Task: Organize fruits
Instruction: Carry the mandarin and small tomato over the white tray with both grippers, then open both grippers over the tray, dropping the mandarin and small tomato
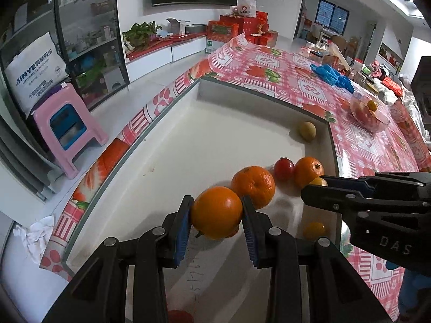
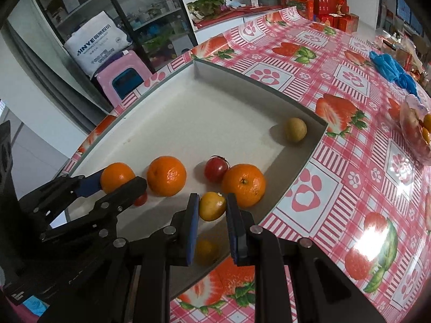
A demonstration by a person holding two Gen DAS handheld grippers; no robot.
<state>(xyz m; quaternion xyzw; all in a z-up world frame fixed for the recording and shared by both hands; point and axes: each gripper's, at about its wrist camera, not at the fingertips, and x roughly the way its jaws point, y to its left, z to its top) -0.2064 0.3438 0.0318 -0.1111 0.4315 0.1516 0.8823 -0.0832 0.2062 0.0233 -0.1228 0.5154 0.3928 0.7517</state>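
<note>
Squarely between jaws: orange (image 1: 216, 211).

black linkage arms, silver rivets, blue-padded fingers (image 1: 181, 226), "das" lettering.

Orange mandarins (image 1: 216, 211), red-checked strawberry-print tablecloth (image 2: 350, 188)

The tabletop (image 2: 336, 188) wears a red-and-white checked cloth printed with strawberries and paw marks. A shallow white tray (image 2: 188, 123) with grey walls sits on it. Farther along the cloth lie a clear glass bowl (image 1: 373, 117) holding fruit and a heap of crumpled blue plastic (image 1: 332, 76). At the far end the tabletop carries assorted clutter too small to make out.
</note>
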